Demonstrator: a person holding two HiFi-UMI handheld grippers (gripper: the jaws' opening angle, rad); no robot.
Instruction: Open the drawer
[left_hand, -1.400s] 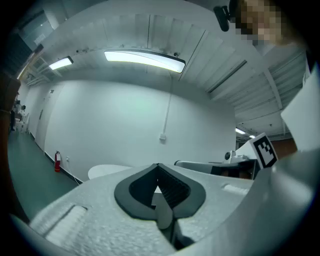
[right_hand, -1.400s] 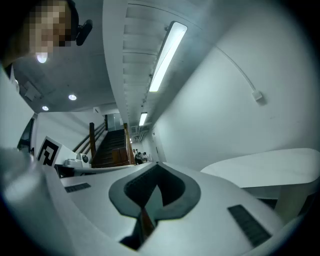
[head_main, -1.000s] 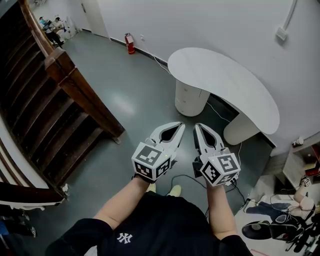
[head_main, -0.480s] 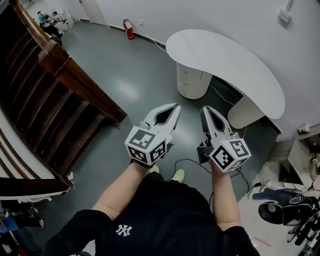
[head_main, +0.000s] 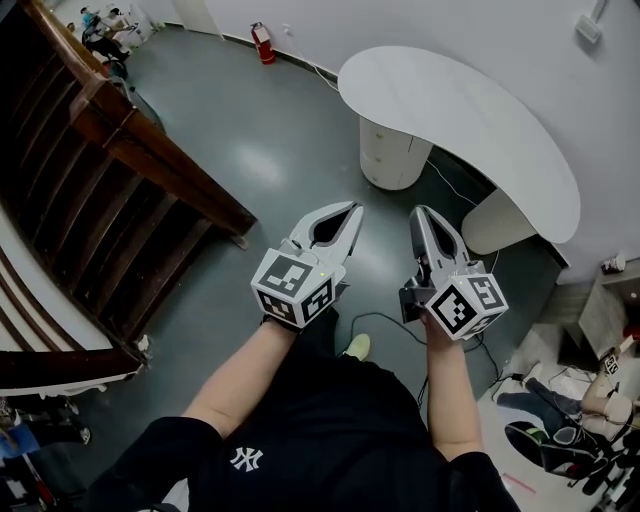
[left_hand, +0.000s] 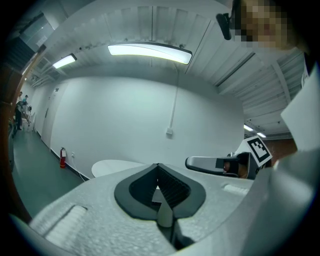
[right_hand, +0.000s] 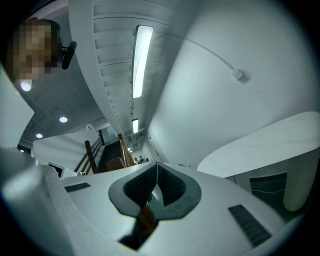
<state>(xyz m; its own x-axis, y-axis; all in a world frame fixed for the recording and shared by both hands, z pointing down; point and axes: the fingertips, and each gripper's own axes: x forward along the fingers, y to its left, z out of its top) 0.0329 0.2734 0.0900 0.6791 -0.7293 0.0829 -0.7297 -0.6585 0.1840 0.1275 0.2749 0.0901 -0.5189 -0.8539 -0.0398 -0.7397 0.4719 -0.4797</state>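
Observation:
A white curved table (head_main: 470, 120) stands ahead, seen from above in the head view. Under it is a round white pedestal with drawers (head_main: 392, 155), and a plain round leg (head_main: 495, 225) stands further right. My left gripper (head_main: 352, 208) and right gripper (head_main: 420, 211) are held side by side over the grey floor, short of the table, both shut with nothing between the jaws. The left gripper view shows its shut jaws, the tabletop (left_hand: 117, 166) beyond them and the right gripper (left_hand: 186, 162) to the side. In the right gripper view the tabletop (right_hand: 265, 145) lies above a dark drawer front (right_hand: 267, 182).
A dark wooden stair rail (head_main: 150, 150) runs along the left. A red fire extinguisher (head_main: 264, 42) stands by the far wall. Black cables (head_main: 385, 325) trail on the floor by my feet, and bags and gear (head_main: 570, 430) lie at the lower right.
Both grippers have moved a little forward toward the table and sunk slightly. The right gripper has rolled somewhat. Both stay shut.

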